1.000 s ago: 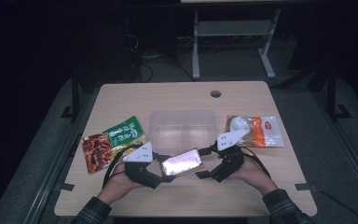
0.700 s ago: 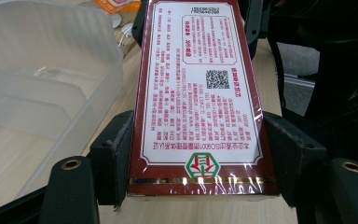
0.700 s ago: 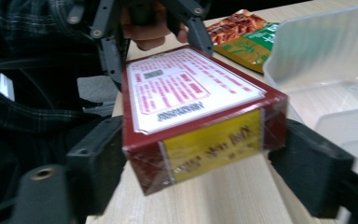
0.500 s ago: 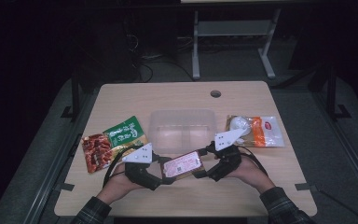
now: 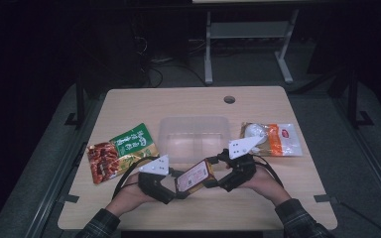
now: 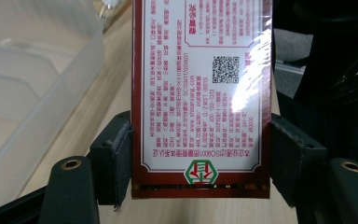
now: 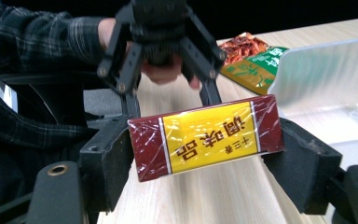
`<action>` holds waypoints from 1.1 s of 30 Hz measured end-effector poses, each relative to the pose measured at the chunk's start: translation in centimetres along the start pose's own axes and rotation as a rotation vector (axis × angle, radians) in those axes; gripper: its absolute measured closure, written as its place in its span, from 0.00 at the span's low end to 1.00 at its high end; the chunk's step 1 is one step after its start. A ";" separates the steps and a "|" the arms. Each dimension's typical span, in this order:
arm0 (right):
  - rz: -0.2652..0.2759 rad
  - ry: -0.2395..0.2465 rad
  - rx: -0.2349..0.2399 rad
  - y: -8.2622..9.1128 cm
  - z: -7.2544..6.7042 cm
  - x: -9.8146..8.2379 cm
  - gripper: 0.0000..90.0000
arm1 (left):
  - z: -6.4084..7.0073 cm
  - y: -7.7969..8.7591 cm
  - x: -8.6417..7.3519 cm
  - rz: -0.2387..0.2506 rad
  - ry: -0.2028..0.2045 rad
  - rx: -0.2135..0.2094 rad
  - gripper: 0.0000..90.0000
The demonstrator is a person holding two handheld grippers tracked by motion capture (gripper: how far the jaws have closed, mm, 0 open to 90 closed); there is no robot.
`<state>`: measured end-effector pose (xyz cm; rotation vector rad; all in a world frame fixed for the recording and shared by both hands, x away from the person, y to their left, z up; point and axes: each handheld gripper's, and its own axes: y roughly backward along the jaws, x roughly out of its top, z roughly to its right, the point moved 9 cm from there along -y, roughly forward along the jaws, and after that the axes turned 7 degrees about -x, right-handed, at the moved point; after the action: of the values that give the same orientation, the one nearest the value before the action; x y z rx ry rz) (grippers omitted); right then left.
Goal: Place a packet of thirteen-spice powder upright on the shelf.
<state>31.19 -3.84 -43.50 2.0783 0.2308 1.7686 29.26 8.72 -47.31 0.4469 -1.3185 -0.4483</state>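
Left gripper view looks along the left gripper (image 6: 200, 154), whose 2 jaws hold the box (image 6: 200, 93) by its long sides. White side with small red print and a square code faces this camera. Its left pad (image 6: 121, 149) presses the box edge, and the right pad sits against the other edge.

Right gripper view has the right gripper (image 7: 205, 154) at the other end of that box (image 7: 205, 137). Its jaws have just been closing, with the box between them. Both pads touch the red ends, and the yellow label faces this camera. Behind the box, a hand holds the left gripper (image 7: 168, 100).

High view shows the box (image 5: 194, 176) tilted above the worktop (image 5: 178, 101), between the left gripper (image 5: 171, 187) and the right gripper (image 5: 213, 173). Just behind it stands a clear tub (image 5: 194, 136). A red and green bag (image 5: 121, 151) lies left of the tub. An orange and white bag (image 5: 273, 139) lies to its right.
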 end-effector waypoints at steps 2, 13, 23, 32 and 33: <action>0.005 0.002 0.000 -0.1 0.0 0.2 0.29 | -0.1 -0.4 -0.2 -0.013 0.000 -0.003 0.35; 0.049 0.016 -0.016 -0.3 -0.2 1.1 0.30 | -0.5 -2.4 -0.1 -0.048 -0.005 -0.041 0.35; 0.059 0.036 -0.005 -1.1 -0.8 1.6 0.31 | -0.3 -3.4 -0.1 -0.064 -0.008 -0.070 0.35; 0.051 0.032 0.015 -1.8 -1.1 1.6 0.32 | -0.2 -3.6 -0.3 -0.078 -0.015 -0.075 0.35; 0.049 0.030 0.017 -1.8 -1.1 1.6 0.32 | -0.1 -3.6 -0.3 -0.078 -0.017 -0.076 0.35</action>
<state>30.62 -1.38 -42.61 2.0874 0.2052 1.8330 29.13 5.93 -49.55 0.4333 -1.2987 -0.5665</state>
